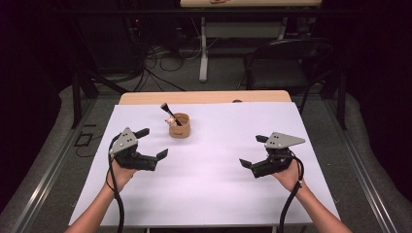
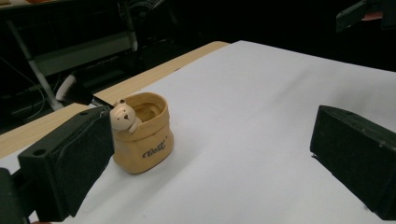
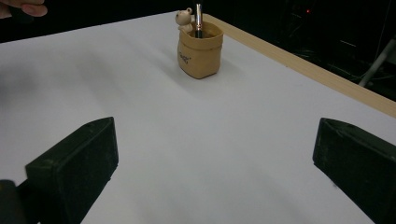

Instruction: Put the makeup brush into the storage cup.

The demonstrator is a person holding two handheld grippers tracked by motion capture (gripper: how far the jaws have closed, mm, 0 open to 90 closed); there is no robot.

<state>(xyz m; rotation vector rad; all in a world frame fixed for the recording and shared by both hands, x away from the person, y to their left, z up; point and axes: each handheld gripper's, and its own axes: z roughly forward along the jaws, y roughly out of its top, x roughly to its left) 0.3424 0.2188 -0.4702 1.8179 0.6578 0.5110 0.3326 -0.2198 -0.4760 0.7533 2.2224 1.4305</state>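
Observation:
A small tan pot [image 1: 180, 127] with a little bear figure on its rim stands on the white sheet [image 1: 218, 189], toward the back left of centre. A black-handled brush [image 1: 168, 111] leans out of it to the far left. My left gripper [image 1: 154, 142] is open, just left of and nearer than the pot, with nothing between its fingers. In the left gripper view the pot [image 2: 142, 137] sits close beside the left jaw of that gripper [image 2: 212, 140]. My right gripper [image 1: 251, 150] is open and empty at the right. Its own view has the gripper [image 3: 215, 140] facing the pot [image 3: 200, 51] and brush [image 3: 198, 16] farther off.
A strip of wooden tabletop [image 1: 204, 97] runs along the sheet's far edge. Behind the table are a dark chair [image 1: 286, 58], a white table leg [image 1: 203, 48] and cables on the floor [image 1: 160, 58]. Bare white sheet lies between and in front of the grippers.

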